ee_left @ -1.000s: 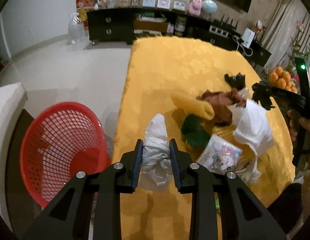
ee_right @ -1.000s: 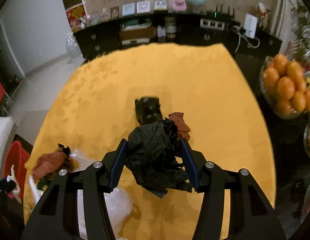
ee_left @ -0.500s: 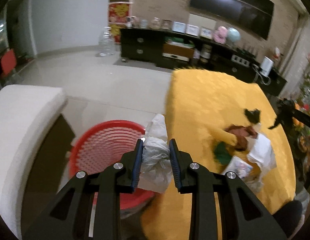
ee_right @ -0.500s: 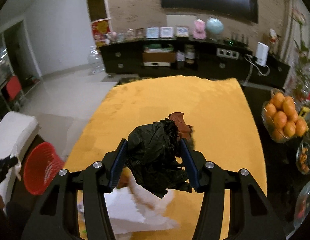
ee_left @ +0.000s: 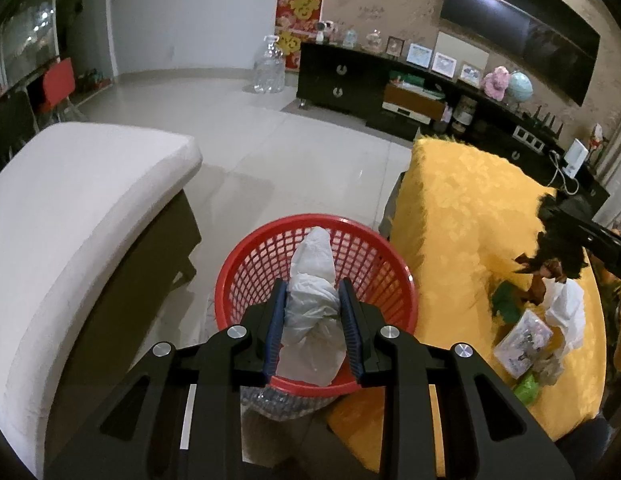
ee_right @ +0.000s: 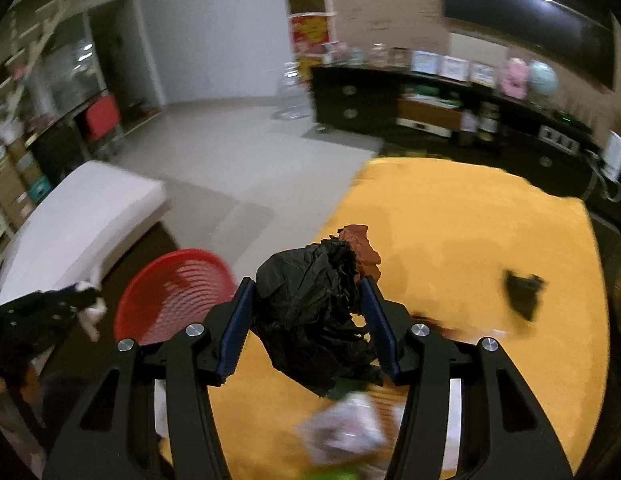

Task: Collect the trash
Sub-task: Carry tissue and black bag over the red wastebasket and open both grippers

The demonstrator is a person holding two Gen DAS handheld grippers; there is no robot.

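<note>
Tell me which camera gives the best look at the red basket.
The left wrist view: the red basket sits sharp and nearly whole, its mesh and rim clear behind the white bag. The right wrist view shows it blurred, at the left and partly hidden.

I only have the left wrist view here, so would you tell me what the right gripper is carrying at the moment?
Observer: The right gripper is clamped on a crumpled black bag, with a brown scrap sticking out beyond it.
Operator: Thank you. Is it over the red basket yet?
Observer: No. In its view the red basket sits off to the left, and yellow tablecloth lies beneath the bag.
Operator: Is any black trash left on the table?
Observer: Yes, one dark crumpled piece lies on the cloth to the right, blurred.
</note>
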